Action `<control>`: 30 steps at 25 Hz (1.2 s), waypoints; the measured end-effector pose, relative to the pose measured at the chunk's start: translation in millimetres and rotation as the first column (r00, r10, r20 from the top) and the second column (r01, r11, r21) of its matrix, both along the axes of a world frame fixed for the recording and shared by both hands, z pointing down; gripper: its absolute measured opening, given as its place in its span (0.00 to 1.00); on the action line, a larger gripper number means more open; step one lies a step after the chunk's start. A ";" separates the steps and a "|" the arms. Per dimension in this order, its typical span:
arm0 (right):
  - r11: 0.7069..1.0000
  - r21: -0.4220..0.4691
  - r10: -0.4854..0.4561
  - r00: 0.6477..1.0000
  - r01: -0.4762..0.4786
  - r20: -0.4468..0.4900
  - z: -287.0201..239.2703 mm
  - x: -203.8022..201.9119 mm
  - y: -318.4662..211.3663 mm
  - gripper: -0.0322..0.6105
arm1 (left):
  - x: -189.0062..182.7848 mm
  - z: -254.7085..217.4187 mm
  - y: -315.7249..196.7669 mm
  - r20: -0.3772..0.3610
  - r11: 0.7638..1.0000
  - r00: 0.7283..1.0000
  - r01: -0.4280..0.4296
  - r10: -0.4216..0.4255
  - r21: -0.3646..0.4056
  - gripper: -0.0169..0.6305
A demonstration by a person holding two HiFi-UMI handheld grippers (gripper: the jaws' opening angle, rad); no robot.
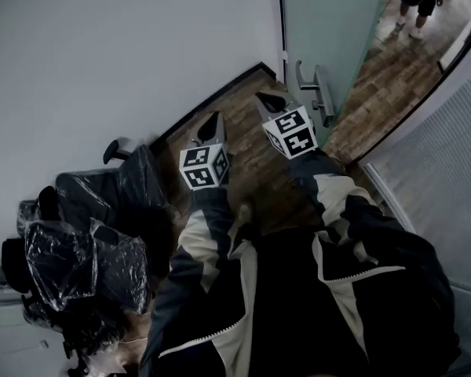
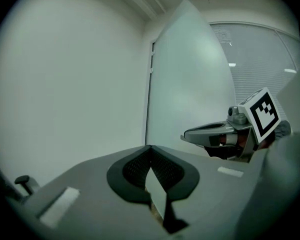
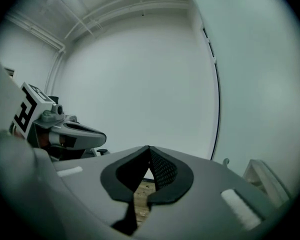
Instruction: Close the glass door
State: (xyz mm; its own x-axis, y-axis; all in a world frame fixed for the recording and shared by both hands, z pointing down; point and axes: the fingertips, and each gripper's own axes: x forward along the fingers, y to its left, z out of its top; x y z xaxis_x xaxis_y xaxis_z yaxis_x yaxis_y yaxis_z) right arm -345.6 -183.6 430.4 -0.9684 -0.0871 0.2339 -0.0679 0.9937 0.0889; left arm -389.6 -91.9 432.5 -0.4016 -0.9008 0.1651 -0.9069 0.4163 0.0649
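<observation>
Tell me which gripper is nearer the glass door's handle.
Right. In the head view the right gripper points just left of the handle, not touching it; the left gripper is farther left, nearer the white wall.

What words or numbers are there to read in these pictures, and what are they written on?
There are no words or numbers to read.
Left marker cube: only black and white squares, no letters.
Right marker cube: the same kind of pattern, no letters.
Glass door and its handle: no label or sign shows.
</observation>
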 end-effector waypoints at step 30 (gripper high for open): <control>0.737 0.532 0.648 0.659 -0.416 -0.382 34.7 72.6 -108.3 0.06 | 72.8 19.4 -198.2 0.014 0.591 0.591 -0.806 0.806 -0.038 0.03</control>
